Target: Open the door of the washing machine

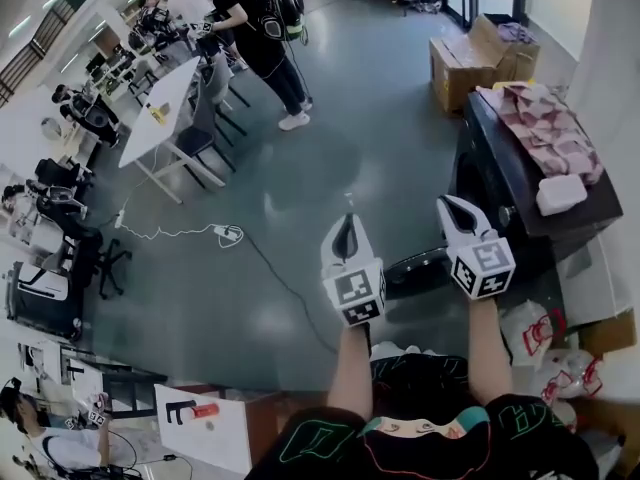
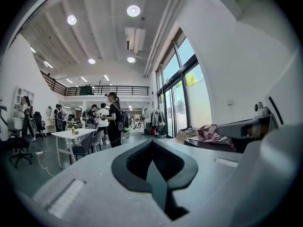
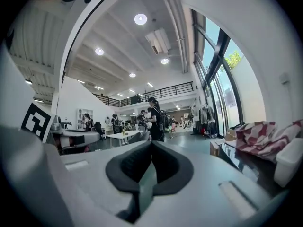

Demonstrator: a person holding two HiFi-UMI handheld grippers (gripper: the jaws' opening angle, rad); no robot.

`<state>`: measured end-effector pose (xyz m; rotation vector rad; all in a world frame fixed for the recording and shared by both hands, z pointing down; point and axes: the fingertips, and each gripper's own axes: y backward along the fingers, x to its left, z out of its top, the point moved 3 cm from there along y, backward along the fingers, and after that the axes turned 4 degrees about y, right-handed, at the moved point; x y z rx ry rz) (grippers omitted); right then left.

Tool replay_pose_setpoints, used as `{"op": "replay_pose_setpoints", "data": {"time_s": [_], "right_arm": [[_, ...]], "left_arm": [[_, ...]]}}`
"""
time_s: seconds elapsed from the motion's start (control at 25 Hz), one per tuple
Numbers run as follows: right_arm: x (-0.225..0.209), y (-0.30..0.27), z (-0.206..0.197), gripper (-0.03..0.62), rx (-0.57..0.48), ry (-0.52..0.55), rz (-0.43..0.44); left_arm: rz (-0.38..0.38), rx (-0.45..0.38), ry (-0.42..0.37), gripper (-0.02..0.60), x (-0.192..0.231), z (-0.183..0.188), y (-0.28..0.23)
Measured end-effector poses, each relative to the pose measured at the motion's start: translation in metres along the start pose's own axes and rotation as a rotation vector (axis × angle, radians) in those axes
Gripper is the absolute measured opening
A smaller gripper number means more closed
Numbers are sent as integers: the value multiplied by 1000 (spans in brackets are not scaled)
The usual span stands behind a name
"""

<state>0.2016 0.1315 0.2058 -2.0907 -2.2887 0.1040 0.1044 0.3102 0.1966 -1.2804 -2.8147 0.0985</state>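
The dark washing machine [image 1: 497,183] stands at the right of the head view, with pink-and-white cloths [image 1: 545,128] and a white box [image 1: 560,193] on its top. Its round door [image 1: 415,273] hangs swung out low in front of it. My left gripper [image 1: 346,223] and right gripper [image 1: 447,206] are both held up level in the air, apart from the machine. Each is shut with nothing between the jaws. In the left gripper view the left gripper [image 2: 151,143] faces the room. The right gripper [image 3: 151,144] has the machine's top [image 3: 246,157] at its right.
Cardboard boxes [image 1: 470,58] sit beyond the machine. A white table [image 1: 160,108] with chairs and several people [image 1: 255,28] are at the far left. A cable with a power strip [image 1: 228,233] crosses the floor. Plastic bags [image 1: 535,333] lie beside the machine at the lower right.
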Motion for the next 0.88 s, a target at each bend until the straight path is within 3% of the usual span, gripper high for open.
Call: {"op": "replay_pose_setpoints", "data": {"time_s": [0.2,0.52,0.88], "right_arm": [[-20,16,2,3,30,7,-80],[-11,11,10,3,23,9,-55],[-26,13,18,3,4,37,-87]], "left_arm": [[-37,-15,-38,11,-19,8,4],[-34,-44,-14,11,-14,26,4],[-29,-47,-19,11,-21,23,-6]]}}
